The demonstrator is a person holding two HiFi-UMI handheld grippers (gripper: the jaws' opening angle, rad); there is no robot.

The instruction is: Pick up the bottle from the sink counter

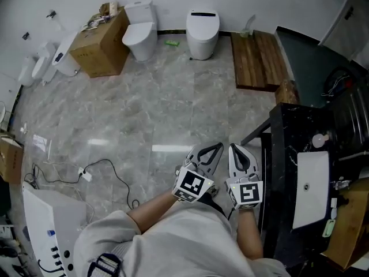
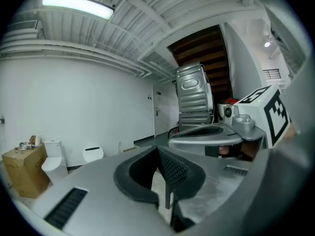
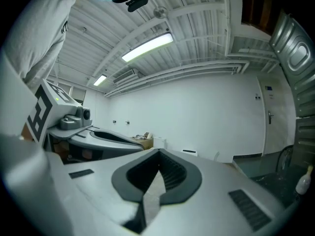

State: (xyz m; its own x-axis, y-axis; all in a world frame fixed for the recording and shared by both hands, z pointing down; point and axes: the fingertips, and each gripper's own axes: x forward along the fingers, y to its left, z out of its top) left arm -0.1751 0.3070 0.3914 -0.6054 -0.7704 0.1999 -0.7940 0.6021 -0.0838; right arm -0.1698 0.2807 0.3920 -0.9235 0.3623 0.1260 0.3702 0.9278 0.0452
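**A:** ok where's the bottle sitting? I'm barely spotting it

**B:** It's hiding low at the far right edge of the right gripper view: a small white bottle (image 3: 302, 183), standing upright. In the head view the black sink counter (image 1: 283, 154) is running down the right side. There's a white round thing just above the white basin (image 1: 311, 195) that's looking like the same bottle, but I can't tell for sure.

**A:** and the grippers? grabbing anything?

**B:** nope. The left gripper (image 1: 209, 152) and right gripper (image 1: 237, 152) are hanging side by side in the lower middle of the head view, over the marble floor (image 1: 144, 114), just left of the counter. Each gripper view is showing its jaws pressing together at the tips with nothing between them. Both are pointing up-frame toward the two toilets (image 1: 202, 33) along the top wall, next to a cardboard box (image 1: 101, 48). Neither gripper is touching the bottle.
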